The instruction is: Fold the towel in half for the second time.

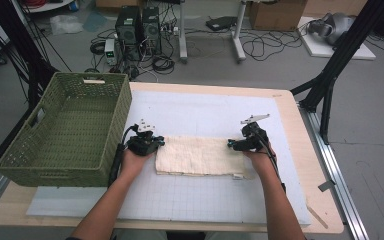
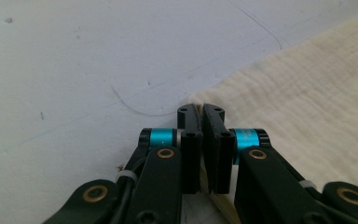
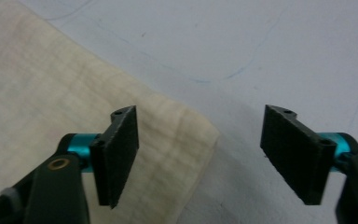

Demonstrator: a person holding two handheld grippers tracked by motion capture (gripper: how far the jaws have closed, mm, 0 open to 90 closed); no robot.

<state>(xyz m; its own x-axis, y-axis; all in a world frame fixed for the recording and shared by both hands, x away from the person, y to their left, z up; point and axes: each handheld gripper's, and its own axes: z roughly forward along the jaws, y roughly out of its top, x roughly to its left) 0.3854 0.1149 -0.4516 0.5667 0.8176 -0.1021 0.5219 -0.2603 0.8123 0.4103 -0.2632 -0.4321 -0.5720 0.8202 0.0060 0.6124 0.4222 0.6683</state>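
A folded cream cloth [image 1: 200, 155] lies flat on the white mat [image 1: 205, 107], between my two grippers. My left gripper [image 1: 157, 143] sits at the cloth's left end; in the left gripper view its jaws [image 2: 201, 112] stand pressed together on the corner of the cloth [image 2: 307, 107], with fabric pinched between the pads. My right gripper [image 1: 232, 144] is at the cloth's right end. In the right gripper view it [image 3: 200, 115] stands open, its jaws either side of the cloth's corner [image 3: 51, 84], one pad over the fabric and the other over bare mat.
A green woven basket [image 1: 117, 112] stands on the table's left side, close to my left hand. The wooden table edge [image 1: 300, 125] runs along the right. Black stand legs [image 1: 330, 75], computers and cables are on the floor beyond.
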